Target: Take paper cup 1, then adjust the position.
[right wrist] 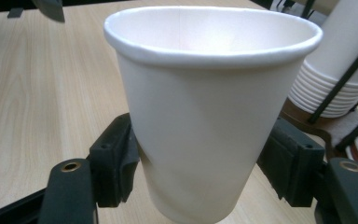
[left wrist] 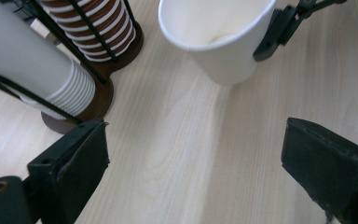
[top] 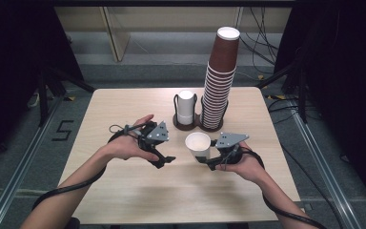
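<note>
While right claw (top: 208, 160) grips white cup (top: 198, 145) upright, left claw (top: 164, 160) gapes empty, palm-up hand low over table (top: 124, 191).

the right claw (right wrist: 200, 168) pinches a white paper cup (right wrist: 205, 112) upright above the wooden table (right wrist: 42, 84).

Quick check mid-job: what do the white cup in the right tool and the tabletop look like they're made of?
White cup: likely thin paper, matte, with a rolled rim; its wall dents inward where the right tool squeezes it. Table: pale wood-grain surface, smooth with a low sheen; whether solid wood or laminate is unclear.
</note>
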### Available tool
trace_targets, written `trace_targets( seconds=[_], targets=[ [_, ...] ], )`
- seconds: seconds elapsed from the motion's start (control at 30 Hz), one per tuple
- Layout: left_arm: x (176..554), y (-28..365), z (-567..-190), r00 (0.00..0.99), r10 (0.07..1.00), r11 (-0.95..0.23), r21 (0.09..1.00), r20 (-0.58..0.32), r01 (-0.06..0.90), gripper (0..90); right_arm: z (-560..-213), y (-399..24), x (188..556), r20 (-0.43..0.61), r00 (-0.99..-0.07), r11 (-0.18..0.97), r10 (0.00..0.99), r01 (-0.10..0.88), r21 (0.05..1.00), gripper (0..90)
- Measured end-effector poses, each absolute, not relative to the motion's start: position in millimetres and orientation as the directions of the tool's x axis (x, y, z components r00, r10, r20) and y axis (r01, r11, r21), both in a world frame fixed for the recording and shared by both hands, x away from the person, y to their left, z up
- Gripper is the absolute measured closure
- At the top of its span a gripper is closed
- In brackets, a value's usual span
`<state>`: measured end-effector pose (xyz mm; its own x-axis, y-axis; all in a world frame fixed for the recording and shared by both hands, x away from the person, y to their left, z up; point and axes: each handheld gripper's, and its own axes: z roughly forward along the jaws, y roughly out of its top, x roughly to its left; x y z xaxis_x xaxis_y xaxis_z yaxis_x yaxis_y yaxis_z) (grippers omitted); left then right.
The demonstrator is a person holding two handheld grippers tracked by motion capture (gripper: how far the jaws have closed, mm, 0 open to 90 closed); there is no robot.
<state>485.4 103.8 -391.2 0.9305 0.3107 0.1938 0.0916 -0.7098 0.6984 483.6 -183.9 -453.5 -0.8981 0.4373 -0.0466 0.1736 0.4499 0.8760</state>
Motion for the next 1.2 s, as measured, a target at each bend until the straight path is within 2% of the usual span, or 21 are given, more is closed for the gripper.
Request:
trace_targets(
  seconds=[0.33, 0.43, 0.67, 0.7, 1.2],
  targets=[
    [483.9, 122.6, -407.4, 0.895, 0.411, -0.672, 0.721, 0.172, 0.170, 8.1, -451.5, -199.5, 483.4, -0.066, -0.881, 0.425, 0.468, 0.158, 0.891, 33.3],
    [484.0, 123.8, -411.7, 0.882, 0.441, -0.652, 0.735, 0.169, 0.185, 8.5, -451.7, -203.8, 482.5, -0.037, -0.879, 0.414, 0.475, 0.186, 0.891, 33.3],
    [487.8, 124.6, -421.0, 0.867, 0.475, -0.628, 0.748, 0.153, 0.212, 9.9, -454.2, -216.2, 480.3, -0.037, -0.871, 0.404, 0.490, 0.189, 0.895, 33.1],
    [488.0, 124.3, -421.9, 0.867, 0.476, -0.626, 0.750, 0.150, 0.213, 9.9, -454.7, -217.6, 478.1, -0.014, -0.868, 0.398, 0.497, 0.213, 0.892, 33.1],
    [488.4, 127.1, -432.1, 0.845, 0.520, -0.588, 0.770, 0.127, 0.246, 11.1, -459.4, -234.1, 470.3, -0.040, -0.860, 0.422, 0.508, 0.208, 0.883, 33.0]
  ],
)
